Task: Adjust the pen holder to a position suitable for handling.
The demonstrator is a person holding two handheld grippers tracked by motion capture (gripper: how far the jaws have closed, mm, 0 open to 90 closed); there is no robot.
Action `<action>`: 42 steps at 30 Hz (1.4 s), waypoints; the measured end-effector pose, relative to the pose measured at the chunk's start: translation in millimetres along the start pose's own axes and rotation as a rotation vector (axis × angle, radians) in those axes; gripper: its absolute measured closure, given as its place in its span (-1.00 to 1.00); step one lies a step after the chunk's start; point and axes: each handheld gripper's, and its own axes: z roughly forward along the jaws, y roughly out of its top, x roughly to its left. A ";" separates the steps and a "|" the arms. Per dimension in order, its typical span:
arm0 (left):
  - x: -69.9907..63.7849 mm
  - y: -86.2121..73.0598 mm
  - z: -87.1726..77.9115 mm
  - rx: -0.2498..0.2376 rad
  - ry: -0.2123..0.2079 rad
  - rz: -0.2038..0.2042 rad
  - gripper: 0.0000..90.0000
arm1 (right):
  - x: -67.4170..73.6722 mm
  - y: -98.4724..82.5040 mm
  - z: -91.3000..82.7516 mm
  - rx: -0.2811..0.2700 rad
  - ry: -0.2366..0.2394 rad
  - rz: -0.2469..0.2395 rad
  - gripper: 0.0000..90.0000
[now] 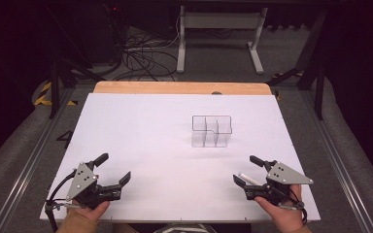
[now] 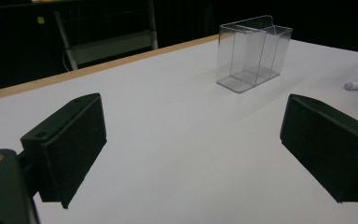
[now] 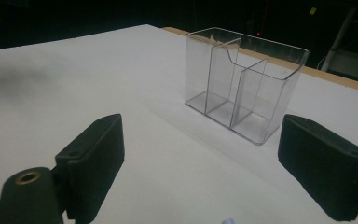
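A clear plastic three-compartment organiser box (image 1: 211,131) stands upright on the white bench (image 1: 141,126). The left gripper (image 1: 114,168) and right gripper (image 1: 246,170) rest near the bench's front edge, jaws spread wide, holding nothing. A small white stick (image 1: 249,178) lies between the right gripper's jaws.

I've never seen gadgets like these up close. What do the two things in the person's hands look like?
Each hand holds a black tool: the left tool and the right tool. Each has two blocky black jaws with flat, matte pads, a grey three-cornered plate on top dotted with small holes, and a thin dark cable trailing back past the hand. No sleeves are visible.
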 end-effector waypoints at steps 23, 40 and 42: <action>-1.0 0.7 -0.3 0.004 0.015 0.013 -0.81 | -0.9 8.2 -3.4 -0.013 -0.012 -0.007 -0.67; -1.0 1.0 -0.7 0.000 0.022 0.007 -0.80 | -18.3 27.2 -8.0 0.021 -0.032 -0.001 -0.70; -0.9 1.0 -0.5 0.004 0.022 0.008 -0.80 | -19.5 28.1 -7.5 0.022 -0.032 0.000 -0.70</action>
